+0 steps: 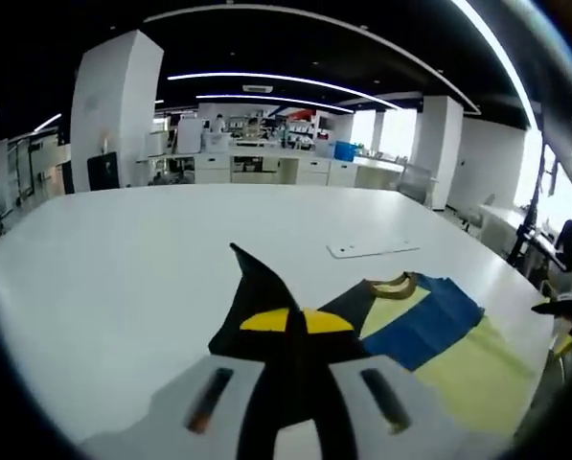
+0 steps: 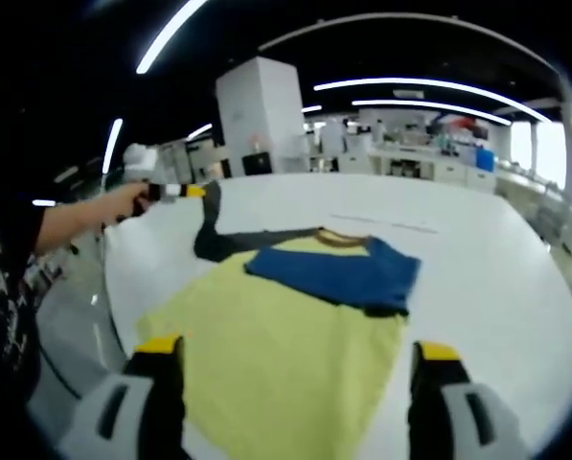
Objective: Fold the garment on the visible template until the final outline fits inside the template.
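Observation:
The garment is a yellow shirt (image 2: 266, 335) lying flat on the white table (image 1: 123, 249), collar (image 1: 393, 283) away from me. Its blue sleeve (image 2: 338, 273) is folded across the chest. The black sleeve (image 1: 257, 287) is lifted off the table and pinched between the jaws of my left gripper (image 1: 297, 322), which is shut on it. In the right gripper view, a hand holds the left gripper (image 2: 192, 192) at the table's left side with the black sleeve (image 2: 207, 235) stretched to it. My right gripper (image 2: 295, 353) stands open over the shirt's hem, jaws wide apart, and shows again as the right gripper (image 1: 560, 309) at the table's edge.
A thin pale flat strip (image 1: 372, 249), perhaps the template's edge, lies on the table beyond the collar. The person's arm (image 2: 70, 225) reaches in from the left. White pillars (image 1: 113, 105), desks and cabinets stand behind the table.

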